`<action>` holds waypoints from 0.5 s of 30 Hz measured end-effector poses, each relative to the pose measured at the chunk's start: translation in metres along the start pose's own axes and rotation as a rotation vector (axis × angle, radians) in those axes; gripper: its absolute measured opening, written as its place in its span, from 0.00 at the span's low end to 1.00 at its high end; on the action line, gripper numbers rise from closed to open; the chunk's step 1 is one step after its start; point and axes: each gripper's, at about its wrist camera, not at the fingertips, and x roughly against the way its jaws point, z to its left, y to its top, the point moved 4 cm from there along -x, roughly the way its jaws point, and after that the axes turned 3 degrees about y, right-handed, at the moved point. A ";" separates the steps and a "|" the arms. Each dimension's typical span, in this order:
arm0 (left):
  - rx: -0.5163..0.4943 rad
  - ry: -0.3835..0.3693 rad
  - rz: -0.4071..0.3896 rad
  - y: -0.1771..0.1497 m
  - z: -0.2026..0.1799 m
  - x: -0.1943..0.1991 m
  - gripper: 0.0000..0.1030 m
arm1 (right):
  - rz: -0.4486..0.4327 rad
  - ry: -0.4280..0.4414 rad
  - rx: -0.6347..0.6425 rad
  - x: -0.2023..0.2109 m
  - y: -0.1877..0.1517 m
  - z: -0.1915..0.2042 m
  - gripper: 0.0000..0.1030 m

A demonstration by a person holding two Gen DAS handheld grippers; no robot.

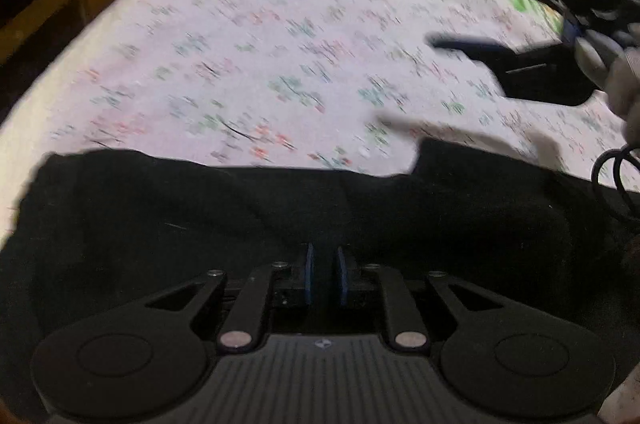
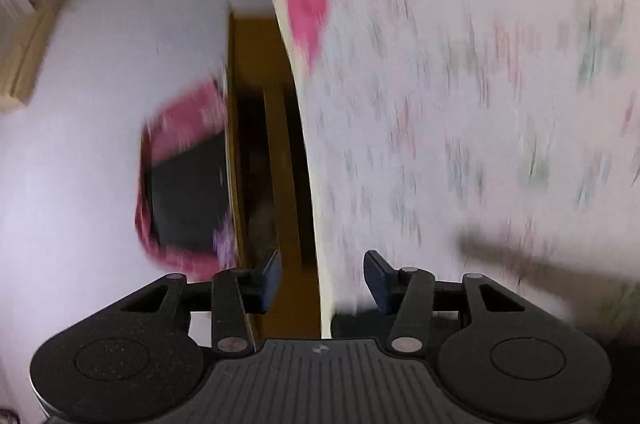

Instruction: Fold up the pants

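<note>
Black fabric pants point(image 1: 280, 208) fill the lower frame beneath the left gripper point(image 1: 324, 274), its jaws nearly together with nothing visibly clamped. Right gripper point(image 2: 322, 280), jaws apart and empty, hangs over the floral bedsheet point(image 2: 480, 104) edge.

Left gripper point(image 1: 325, 274) tilted downward, blue pads point(image 1: 309, 274) close together, only narrow gap between; whether anything is caught there, cannot tell. Right gripper point(image 2: 323, 278) rolled sideways, jaws apart, nothing between pads point(image 2: 272, 278). In left wrist view, right gripper point(image 1: 440, 4) appears blurred up and to right of left claw, a hand point(image 1: 624, 80) gripping its body at far right edge.
</note>
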 end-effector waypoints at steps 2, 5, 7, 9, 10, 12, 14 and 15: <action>0.023 0.048 -0.058 0.004 0.013 0.012 0.24 | 0.057 -0.116 0.150 0.006 -0.013 0.015 0.40; 0.138 0.020 -0.086 0.014 0.032 0.017 0.24 | 0.197 -0.138 0.265 -0.003 -0.056 0.024 0.39; 0.183 -0.015 -0.094 0.017 0.035 0.012 0.24 | 0.253 -0.158 0.208 -0.020 -0.077 0.008 0.39; 0.177 0.030 -0.081 0.013 0.038 0.006 0.24 | 0.215 -0.253 0.169 -0.025 -0.079 -0.020 0.07; 0.189 0.071 -0.064 0.006 0.046 0.002 0.24 | 0.167 -0.307 0.144 -0.018 -0.072 -0.034 0.00; 0.259 0.113 -0.028 -0.015 0.073 -0.001 0.20 | 0.043 -0.363 0.083 0.009 -0.056 -0.057 0.00; 0.319 0.110 -0.030 -0.029 0.095 0.005 0.17 | -0.040 -0.401 0.059 0.037 -0.041 -0.065 0.00; 0.328 0.120 -0.031 -0.031 0.099 0.010 0.17 | -0.046 -0.420 0.088 0.044 -0.038 -0.061 0.00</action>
